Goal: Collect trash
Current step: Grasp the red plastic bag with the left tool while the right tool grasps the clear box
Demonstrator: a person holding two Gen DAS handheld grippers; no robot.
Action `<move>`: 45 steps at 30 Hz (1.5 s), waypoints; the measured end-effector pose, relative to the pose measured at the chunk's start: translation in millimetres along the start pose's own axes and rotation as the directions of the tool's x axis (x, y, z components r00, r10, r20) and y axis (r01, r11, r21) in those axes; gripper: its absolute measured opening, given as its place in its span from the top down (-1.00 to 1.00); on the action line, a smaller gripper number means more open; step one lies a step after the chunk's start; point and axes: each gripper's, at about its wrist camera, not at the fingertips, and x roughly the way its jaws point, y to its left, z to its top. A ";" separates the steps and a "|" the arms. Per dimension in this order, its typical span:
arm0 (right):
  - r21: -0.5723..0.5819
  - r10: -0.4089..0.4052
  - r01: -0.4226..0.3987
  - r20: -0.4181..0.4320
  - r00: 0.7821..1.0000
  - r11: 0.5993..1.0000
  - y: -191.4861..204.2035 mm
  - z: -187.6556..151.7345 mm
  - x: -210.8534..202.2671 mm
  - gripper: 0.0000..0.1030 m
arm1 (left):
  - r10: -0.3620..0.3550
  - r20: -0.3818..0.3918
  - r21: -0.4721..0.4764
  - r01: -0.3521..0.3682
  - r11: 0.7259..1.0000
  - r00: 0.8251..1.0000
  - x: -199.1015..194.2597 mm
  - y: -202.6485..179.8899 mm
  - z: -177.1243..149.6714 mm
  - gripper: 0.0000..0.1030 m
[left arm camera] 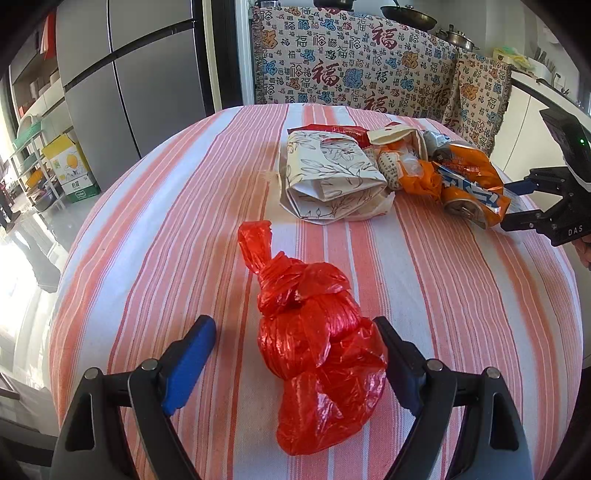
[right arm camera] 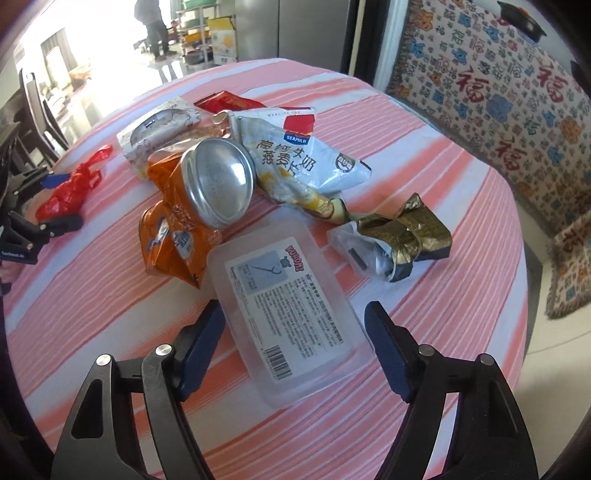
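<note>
A knotted red plastic bag (left arm camera: 314, 339) lies on the striped tablecloth (left arm camera: 147, 240) between the fingers of my left gripper (left arm camera: 293, 325). That gripper is open; its right finger is at the bag's side and its left pad stands clear. My right gripper (right arm camera: 295, 314) is open around a clear plastic box (right arm camera: 284, 302) with a printed label. Beyond the box sit a crushed can (right arm camera: 218, 184), an orange wrapper (right arm camera: 173, 243), a white snack bag (right arm camera: 291, 158) and a gold wrapper (right arm camera: 402, 229). A folded floral paper bag (left arm camera: 332, 177) lies beside the pile.
A patterned throw (left arm camera: 351, 62) covers furniture behind the table, and a grey fridge (left arm camera: 129, 74) stands at the left. Dark chairs (right arm camera: 37, 107) stand by the table's far side. A person (right arm camera: 155, 26) stands in the bright room beyond, near shelves and a cardboard box (right arm camera: 223, 40).
</note>
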 end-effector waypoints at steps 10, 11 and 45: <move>0.432 -0.029 0.007 0.044 0.999 0.902 59.0 -76.6 -44.9 -0.50 | 0.000 0.000 -0.001 0.000 1.000 1.000 0.2 0.6 -0.1 -0.69; 0.447 0.009 -0.044 0.079 0.997 0.893 67.0 -77.8 -46.0 -0.52 | -0.001 0.000 -0.001 0.001 1.000 1.000 0.2 0.6 -0.1 -0.69; 0.211 -0.004 0.033 -0.138 0.990 0.977 89.6 -39.6 -23.3 -0.21 | -0.098 -0.051 0.114 0.103 0.988 0.994 -25.1 -2.5 -3.9 0.20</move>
